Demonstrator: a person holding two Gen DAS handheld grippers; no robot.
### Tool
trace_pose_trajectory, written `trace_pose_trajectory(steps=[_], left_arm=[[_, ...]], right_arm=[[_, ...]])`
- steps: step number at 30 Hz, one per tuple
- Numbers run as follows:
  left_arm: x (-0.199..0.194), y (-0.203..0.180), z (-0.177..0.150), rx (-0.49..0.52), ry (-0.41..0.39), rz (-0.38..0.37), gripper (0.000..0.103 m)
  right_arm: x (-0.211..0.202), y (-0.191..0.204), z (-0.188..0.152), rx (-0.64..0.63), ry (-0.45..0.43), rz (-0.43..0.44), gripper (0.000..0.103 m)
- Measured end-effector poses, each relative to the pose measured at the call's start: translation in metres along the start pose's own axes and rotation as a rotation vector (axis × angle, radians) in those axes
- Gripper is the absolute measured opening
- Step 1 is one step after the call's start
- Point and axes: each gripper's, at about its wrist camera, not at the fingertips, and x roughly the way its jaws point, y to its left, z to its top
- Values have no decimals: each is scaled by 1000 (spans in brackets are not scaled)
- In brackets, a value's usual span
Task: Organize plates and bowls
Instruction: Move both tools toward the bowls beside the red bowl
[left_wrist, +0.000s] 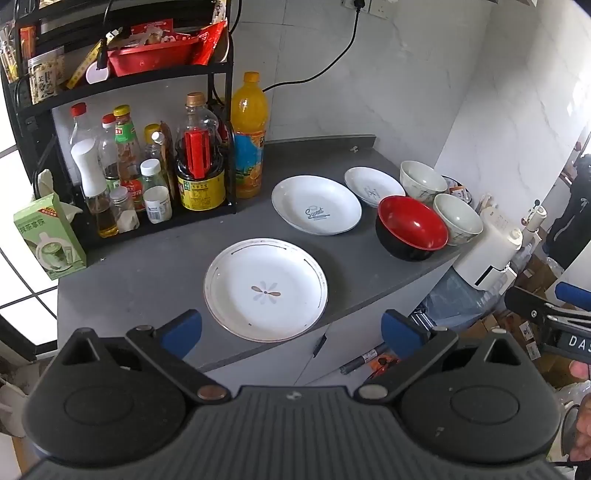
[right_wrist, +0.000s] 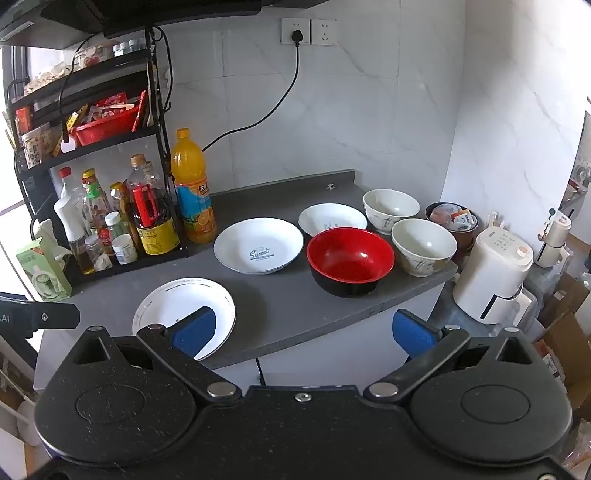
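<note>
Your left gripper (left_wrist: 291, 330) hangs wide apart and empty over the flower plate (left_wrist: 266, 289) at the counter's (left_wrist: 147, 273) front edge. Your right gripper (right_wrist: 304, 330) is spread too, holding nothing. Behind sit the "Sweet" plate (right_wrist: 258, 244), a small plate (right_wrist: 332, 219), the red bowl (right_wrist: 350, 260) and two white bowls (right_wrist: 390, 209), (right_wrist: 423, 245)

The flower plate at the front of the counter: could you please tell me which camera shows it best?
The left wrist view: the flower plate lies whole and unobstructed there, its centre motif and rim lines clear. In the right wrist view, the right tool's blue finger pad covers part of it, and the motif is hidden.
</note>
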Motion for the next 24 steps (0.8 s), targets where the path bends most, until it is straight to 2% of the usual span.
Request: trace_pose_trajectory(steps=[24], left_arm=[[13, -7, 9, -21, 4, 24, 102]], right_arm=[[16, -6, 11, -10, 16, 19, 103]])
